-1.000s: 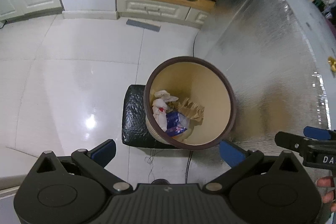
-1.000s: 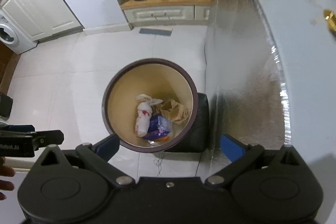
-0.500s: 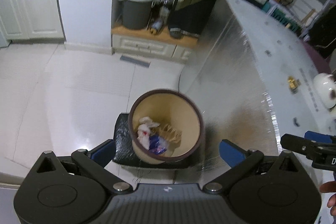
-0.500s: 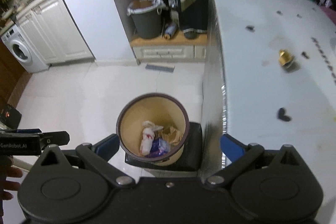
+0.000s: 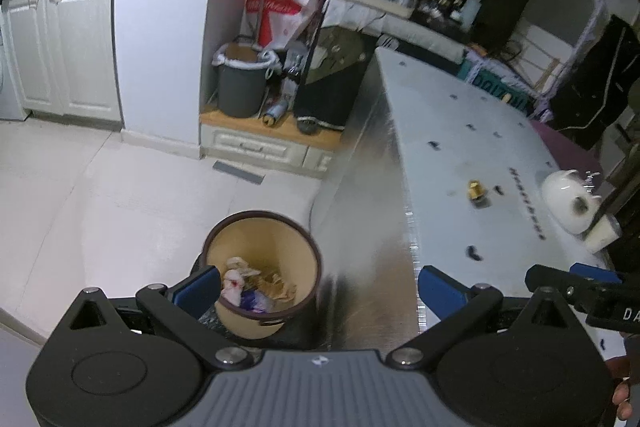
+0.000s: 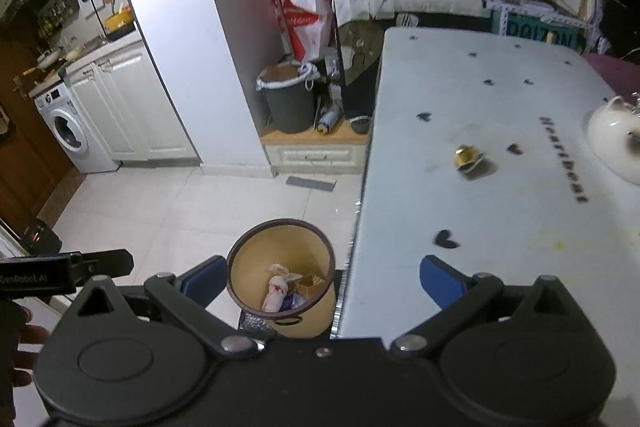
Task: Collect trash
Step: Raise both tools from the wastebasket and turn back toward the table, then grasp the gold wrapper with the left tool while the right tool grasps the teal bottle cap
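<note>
A tan waste bin with a dark brown rim stands on the floor beside the white table. It also shows in the right wrist view. Inside lie crumpled white tissue, brown paper and a blue wrapper. A crumpled gold wrapper lies on the table, also seen in the left wrist view. My left gripper is open and empty above the bin. My right gripper is open and empty over the bin and table edge.
A white teapot stands at the table's right. Small dark scraps dot the tabletop. A grey lined bucket and a red-and-white bag sit in the far alcove. A washing machine stands at the left.
Both grippers have risen and tilted up away from the bin. The bin now looks smaller and lower, and the tabletop with the gold wrapper and teapot has come into view.
</note>
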`<action>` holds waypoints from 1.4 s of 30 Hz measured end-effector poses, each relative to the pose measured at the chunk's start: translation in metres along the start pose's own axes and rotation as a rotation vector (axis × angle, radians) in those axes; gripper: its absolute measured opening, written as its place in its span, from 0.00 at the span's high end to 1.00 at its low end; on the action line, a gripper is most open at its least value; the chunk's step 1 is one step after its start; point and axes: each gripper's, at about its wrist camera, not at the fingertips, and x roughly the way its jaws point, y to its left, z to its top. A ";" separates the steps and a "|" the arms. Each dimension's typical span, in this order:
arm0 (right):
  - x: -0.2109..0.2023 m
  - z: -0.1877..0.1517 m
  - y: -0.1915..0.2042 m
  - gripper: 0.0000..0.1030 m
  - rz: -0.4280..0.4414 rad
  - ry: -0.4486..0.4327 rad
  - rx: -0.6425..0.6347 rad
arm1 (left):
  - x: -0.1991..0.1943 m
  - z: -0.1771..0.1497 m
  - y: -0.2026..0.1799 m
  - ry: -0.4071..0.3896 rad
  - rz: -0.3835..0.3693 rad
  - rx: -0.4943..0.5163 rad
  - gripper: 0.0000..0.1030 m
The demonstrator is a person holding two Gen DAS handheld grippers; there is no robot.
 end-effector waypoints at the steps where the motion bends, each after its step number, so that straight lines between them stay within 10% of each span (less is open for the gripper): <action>1: -0.007 -0.002 -0.006 0.00 0.001 -0.009 0.000 | -0.005 -0.002 -0.008 -0.012 -0.003 0.005 0.00; 19: -0.103 -0.053 -0.108 0.00 -0.056 -0.172 0.037 | -0.049 -0.036 -0.129 -0.131 -0.099 0.111 0.00; 34: -0.041 -0.181 -0.136 0.01 -0.015 -0.022 -0.169 | -0.050 -0.052 -0.175 -0.127 -0.149 0.175 0.00; 42: -0.009 -0.209 -0.134 0.38 0.007 0.052 -0.157 | -0.020 -0.042 -0.192 -0.123 -0.179 0.217 0.00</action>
